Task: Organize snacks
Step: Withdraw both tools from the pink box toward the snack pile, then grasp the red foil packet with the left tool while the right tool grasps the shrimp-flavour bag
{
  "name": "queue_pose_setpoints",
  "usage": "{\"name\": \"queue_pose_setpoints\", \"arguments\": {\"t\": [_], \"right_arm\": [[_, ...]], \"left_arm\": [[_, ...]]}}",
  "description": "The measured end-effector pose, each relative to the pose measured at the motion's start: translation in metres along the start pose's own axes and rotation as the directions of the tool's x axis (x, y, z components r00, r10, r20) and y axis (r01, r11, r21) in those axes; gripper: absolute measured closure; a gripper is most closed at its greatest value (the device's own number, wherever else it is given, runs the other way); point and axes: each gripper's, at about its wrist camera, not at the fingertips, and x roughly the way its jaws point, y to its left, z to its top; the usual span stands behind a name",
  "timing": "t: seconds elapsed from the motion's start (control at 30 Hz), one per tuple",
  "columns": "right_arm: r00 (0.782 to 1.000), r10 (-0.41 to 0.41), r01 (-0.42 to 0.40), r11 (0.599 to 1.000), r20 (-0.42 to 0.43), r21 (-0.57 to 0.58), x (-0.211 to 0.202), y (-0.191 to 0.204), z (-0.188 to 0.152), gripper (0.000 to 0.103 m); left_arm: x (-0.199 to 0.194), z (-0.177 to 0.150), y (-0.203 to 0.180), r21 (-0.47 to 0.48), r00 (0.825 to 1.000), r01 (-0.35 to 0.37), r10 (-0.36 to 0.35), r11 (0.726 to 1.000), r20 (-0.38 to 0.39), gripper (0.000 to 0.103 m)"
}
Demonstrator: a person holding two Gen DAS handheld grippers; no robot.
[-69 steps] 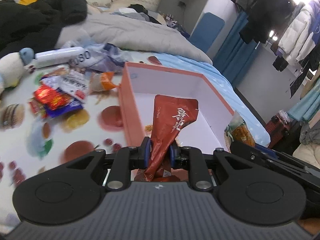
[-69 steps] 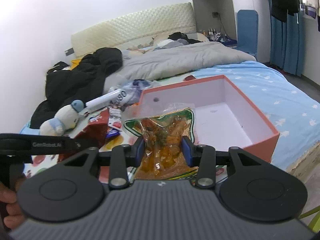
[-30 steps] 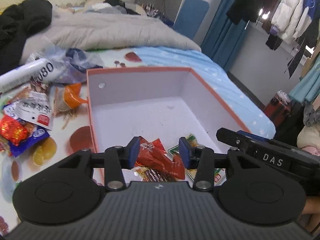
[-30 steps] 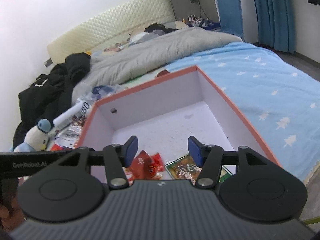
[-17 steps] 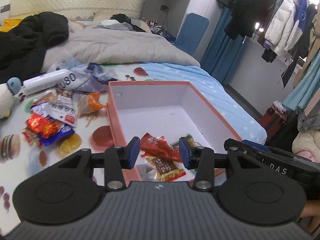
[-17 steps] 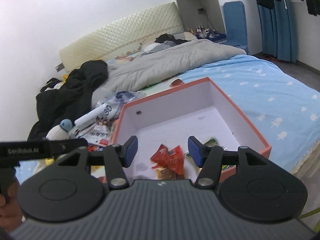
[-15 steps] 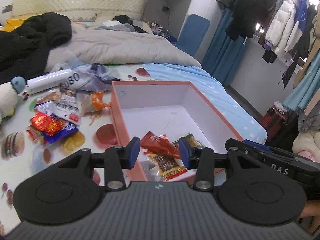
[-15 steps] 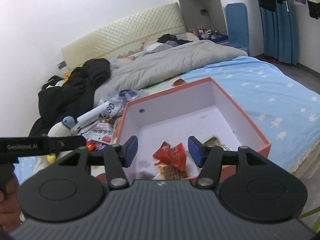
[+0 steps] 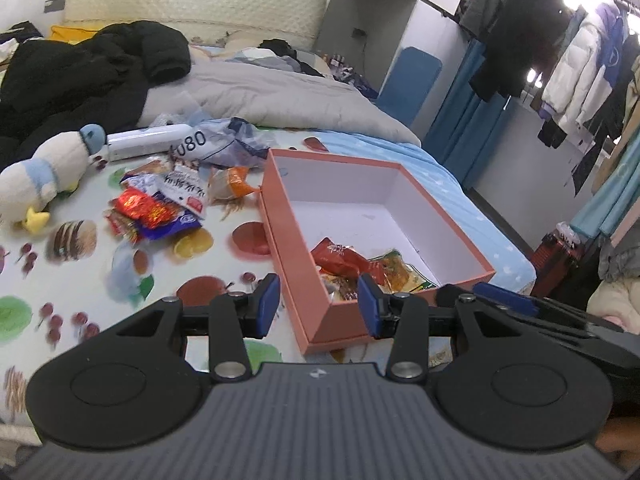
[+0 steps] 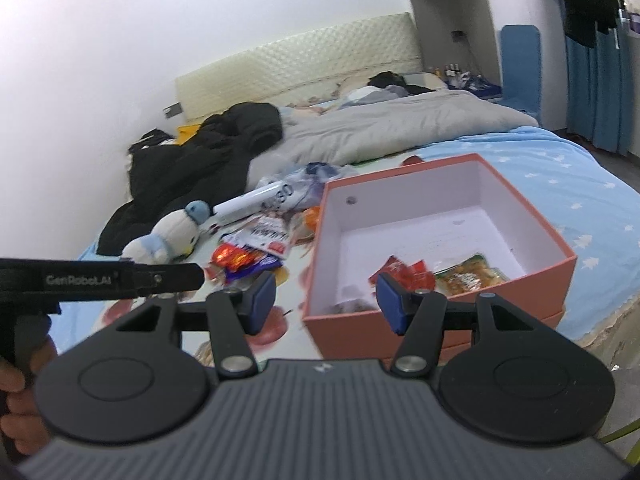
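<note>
**Two packets in the box, more loose on the bed**

On the bed, an orange box (image 9: 280, 216) with a white inside sits on a sheet printed with fruit (image 9: 80, 280). Inside it, at the near end, lie a red packet (image 9: 340, 258) and a clear packet of yellow-orange food (image 9: 394, 270), touching each other (a third, darker wrapper shows at the near corner, too hidden to name). Left of the box, a pile of loose snacks (image 9: 160, 208) rests on the sheet: red, blue and white wrappers, with an orange one (image 9: 236, 180) just beside the box wall. A stuffed penguin (image 9: 44, 176) and a white tube (image 9: 152, 142) lie farther left, near a black jacket (image 9: 92, 68).

Both tools hang above the near edge of the box, holding nothing. Left tool (image 9: 319, 304): fingers spread wide. Right tool (image 10: 326, 300): also wide, blue pads (image 10: 390, 300) apart, straddling the box's near corner (image 10: 312, 320).
</note>
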Motion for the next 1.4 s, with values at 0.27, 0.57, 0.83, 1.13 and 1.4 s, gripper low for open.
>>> {"name": "queue_pose_setpoints", "arguments": {"t": [0.27, 0.57, 0.83, 1.13, 1.4], "right_arm": [[0.998, 0.067, -0.067, 0.997, -0.014, -0.032, -0.004, 0.030, -0.012, 0.045], [0.995, 0.098, -0.099, 0.994, -0.028, -0.040, 0.001, 0.043, -0.011, 0.045], [0.993, 0.110, -0.111, 0.993, -0.033, -0.050, 0.016, 0.053, -0.014, 0.045], [0.982, 0.151, -0.162, 0.982, -0.112, -0.096, 0.071, 0.071, -0.017, 0.045], [0.976, 0.157, -0.172, 0.980, -0.150, -0.095, 0.146, 0.075, 0.007, 0.042]], "left_arm": [[-0.025, -0.013, 0.020, 0.005, 0.996, -0.089, 0.089, 0.996, 0.016, 0.055], [-0.037, -0.005, 0.035, -0.050, 0.992, -0.109, 0.112, 0.993, 0.061, 0.055], [-0.021, -0.010, 0.061, -0.113, 0.993, -0.107, 0.113, 0.988, 0.042, 0.054], [0.024, -0.006, 0.118, -0.194, 0.987, -0.151, 0.158, 0.969, 0.019, 0.042], [0.091, 0.015, 0.166, -0.169, 0.981, -0.191, 0.196, 0.967, 0.013, 0.027]]}}
